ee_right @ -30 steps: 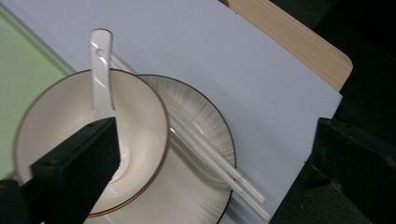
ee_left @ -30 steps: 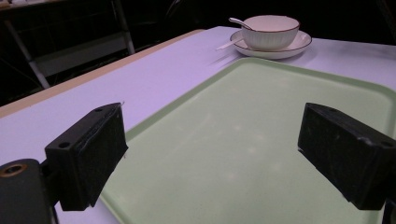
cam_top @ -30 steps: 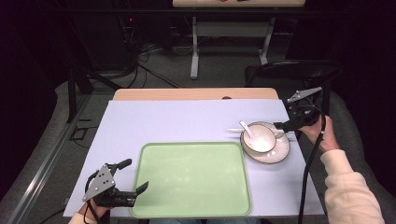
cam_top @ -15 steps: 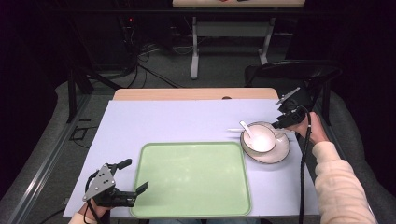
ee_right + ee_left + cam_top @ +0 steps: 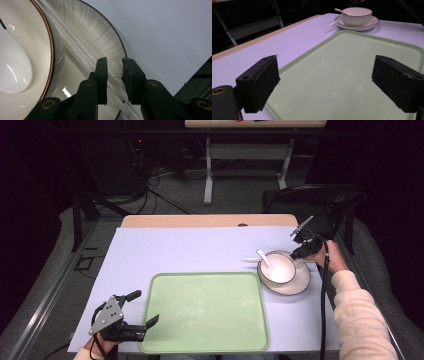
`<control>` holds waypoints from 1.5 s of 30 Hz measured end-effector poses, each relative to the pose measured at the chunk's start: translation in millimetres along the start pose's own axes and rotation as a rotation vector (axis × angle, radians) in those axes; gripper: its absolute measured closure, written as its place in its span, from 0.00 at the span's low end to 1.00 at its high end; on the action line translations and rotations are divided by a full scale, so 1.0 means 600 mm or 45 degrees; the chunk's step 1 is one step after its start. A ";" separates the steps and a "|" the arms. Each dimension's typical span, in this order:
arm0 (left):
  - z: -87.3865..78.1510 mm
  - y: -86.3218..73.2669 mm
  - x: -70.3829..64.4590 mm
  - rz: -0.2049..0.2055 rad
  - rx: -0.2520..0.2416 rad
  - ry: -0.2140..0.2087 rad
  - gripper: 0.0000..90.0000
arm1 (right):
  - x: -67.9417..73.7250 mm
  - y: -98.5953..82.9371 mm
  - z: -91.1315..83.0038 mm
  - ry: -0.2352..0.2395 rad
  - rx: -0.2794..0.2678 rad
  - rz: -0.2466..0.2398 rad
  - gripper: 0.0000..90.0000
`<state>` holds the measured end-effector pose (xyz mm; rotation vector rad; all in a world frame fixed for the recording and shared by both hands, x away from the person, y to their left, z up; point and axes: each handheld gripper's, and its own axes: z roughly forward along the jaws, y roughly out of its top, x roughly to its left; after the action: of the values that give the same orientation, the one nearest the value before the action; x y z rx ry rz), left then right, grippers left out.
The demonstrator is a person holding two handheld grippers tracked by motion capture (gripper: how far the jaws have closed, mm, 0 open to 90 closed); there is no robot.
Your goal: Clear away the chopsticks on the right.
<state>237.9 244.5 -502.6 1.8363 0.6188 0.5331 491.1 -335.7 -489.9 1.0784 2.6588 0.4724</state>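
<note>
Compared with a second ago, my right gripper (image 5: 298,251) has come in from beyond the far-right edge of the plate (image 5: 300,282) and now sits low over its rim, just beside the bowl (image 5: 278,268). In the right gripper view its jaws stand narrow, with only a small gap between them, and a thin clear rod (image 5: 75,47) that lies across the plate passes under them; I cannot tell if they already touch it. I judge this means I am about to take something at the plate, probably this rod or the rim. The left gripper (image 5: 135,320) has not moved: it rests at the near-left corner of the green tray (image 5: 205,340), jaws wide and empty. The bowl and plate are glossy white ceramic with a thin brown line on the edge, and a smooth white spoon (image 5: 263,258) leans in the bowl. The tray is matte plastic, flat with a low rounded rim, on the pale counter (image 5: 165,250).
</note>
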 end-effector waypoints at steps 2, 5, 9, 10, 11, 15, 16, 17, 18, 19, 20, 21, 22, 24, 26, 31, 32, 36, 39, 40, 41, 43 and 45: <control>0.000 0.000 0.000 0.000 0.000 0.000 0.08 | 0.001 0.000 0.000 0.004 0.002 0.006 0.83; 0.000 0.000 0.000 -0.002 0.000 0.000 0.08 | 0.001 0.002 0.004 0.018 0.019 -0.011 0.83; 0.000 0.000 0.000 -0.001 -0.002 0.000 0.08 | 0.000 0.005 0.009 0.009 0.025 -0.049 0.82; 0.000 0.000 0.000 -0.005 -0.002 0.000 0.08 | 0.001 0.006 0.010 0.012 0.035 -0.052 0.82; 0.000 0.000 0.000 -0.002 -0.002 0.000 0.08 | 0.001 0.007 0.012 0.009 0.039 -0.061 0.81; -0.001 0.000 0.000 -0.004 -0.003 -0.001 0.08 | 0.000 0.011 0.026 0.000 0.087 -0.103 0.84; -0.001 0.000 0.000 0.000 -0.002 0.000 0.08 | -0.001 0.012 0.028 0.005 0.088 -0.116 0.85; -0.001 0.000 0.001 -0.001 -0.003 0.001 0.08 | -0.001 0.012 0.030 0.011 0.086 -0.118 0.85; -0.001 0.000 0.001 -0.001 -0.004 0.001 0.08 | 0.000 0.012 0.032 0.014 0.084 -0.116 0.86; -0.001 0.000 0.001 -0.001 -0.003 0.001 0.08 | 0.000 0.013 0.033 0.014 0.076 -0.116 0.87; -0.001 0.000 0.001 0.000 -0.002 0.000 0.08 | -0.001 0.013 0.033 0.007 0.075 -0.137 0.88; -0.001 0.000 0.000 0.000 -0.002 -0.001 0.08 | 0.001 0.013 0.032 0.004 0.075 -0.115 0.90; -0.001 0.000 0.001 0.000 -0.002 0.000 0.08 | 0.001 0.013 0.032 0.003 0.073 -0.124 0.92; -0.001 0.000 0.001 -0.001 -0.004 0.000 0.08 | 0.000 0.013 0.031 -0.006 0.065 -0.135 0.93; -0.001 0.000 0.001 0.000 -0.004 0.000 0.08 | 0.001 0.013 0.027 -0.010 0.050 -0.133 0.93; -0.002 0.000 0.000 0.000 -0.004 0.003 0.08 | 0.004 0.014 0.009 -0.045 0.027 -0.116 0.93; -0.001 0.000 0.000 0.000 -0.006 0.001 0.08 | 0.006 0.013 0.003 -0.052 0.021 -0.100 0.93; -0.001 0.000 0.000 0.001 -0.004 0.000 0.08 | 0.014 0.014 -0.023 -0.080 -0.015 -0.089 0.93; -0.001 0.000 0.000 0.000 -0.006 0.001 0.08 | 0.026 0.015 -0.045 -0.105 -0.036 -0.085 0.93; -0.001 0.000 0.000 0.001 -0.005 0.001 0.08 | 0.031 0.015 -0.051 -0.120 -0.034 -0.085 0.93; -0.001 0.000 0.000 0.001 -0.004 0.001 0.08 | 0.035 0.016 -0.058 -0.132 -0.028 -0.079 0.93; -0.001 0.000 0.000 0.000 -0.005 0.000 0.08 | 0.044 0.015 -0.070 -0.153 -0.029 -0.075 0.93; -0.001 0.000 0.000 -0.001 -0.004 0.000 0.08 | 0.051 0.015 -0.082 -0.166 -0.039 -0.063 0.93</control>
<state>237.7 244.8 -502.3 1.8329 0.6186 0.5333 459.2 -318.3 -444.3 0.9963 2.5502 0.4171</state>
